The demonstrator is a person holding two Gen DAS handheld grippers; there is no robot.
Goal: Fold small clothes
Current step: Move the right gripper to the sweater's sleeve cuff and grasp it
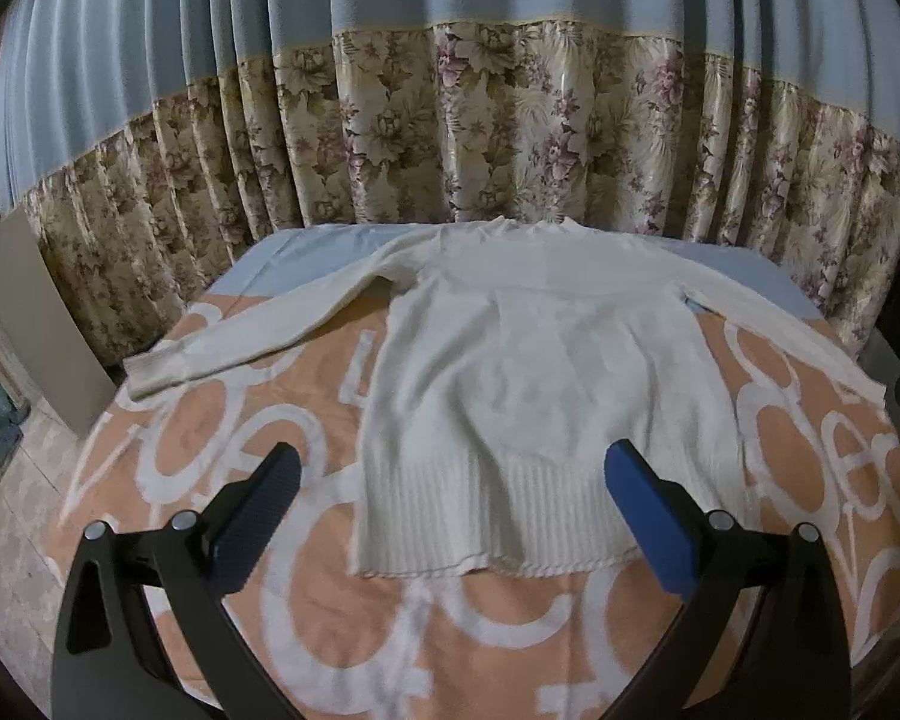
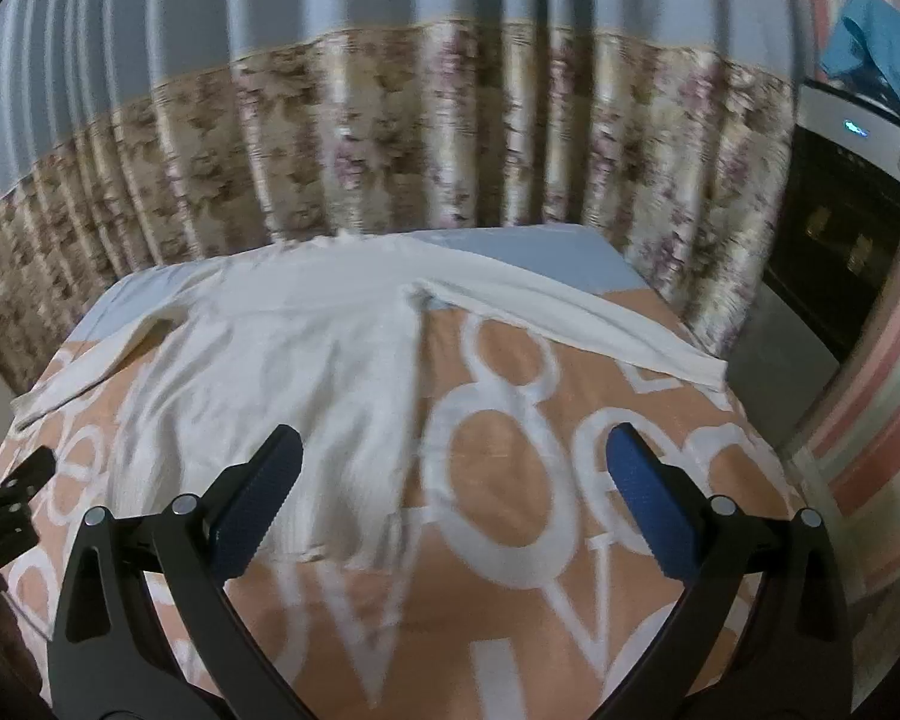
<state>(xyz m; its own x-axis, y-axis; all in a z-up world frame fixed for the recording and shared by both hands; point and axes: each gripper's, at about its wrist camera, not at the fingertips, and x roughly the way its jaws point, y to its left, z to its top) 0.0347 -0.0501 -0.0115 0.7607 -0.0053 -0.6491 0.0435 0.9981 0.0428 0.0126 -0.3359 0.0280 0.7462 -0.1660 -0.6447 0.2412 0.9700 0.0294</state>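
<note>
A white long-sleeved knit sweater (image 1: 528, 372) lies flat on a bed, collar far, ribbed hem near, both sleeves spread outward. My left gripper (image 1: 453, 474) is open and empty, hovering over the hem. In the right wrist view the sweater (image 2: 306, 348) lies left of centre, its right sleeve (image 2: 576, 318) stretched toward the bed's right edge. My right gripper (image 2: 456, 468) is open and empty above the sweater's lower right side. The left gripper (image 2: 12, 492) also shows at the left edge there.
The bed has an orange blanket with white letters (image 1: 342, 618) and a blue sheet (image 1: 306, 252) at the far end. Flowered curtains (image 1: 510, 120) hang behind. A grey board (image 1: 36, 312) leans at left. A dark appliance (image 2: 840, 228) stands right of the bed.
</note>
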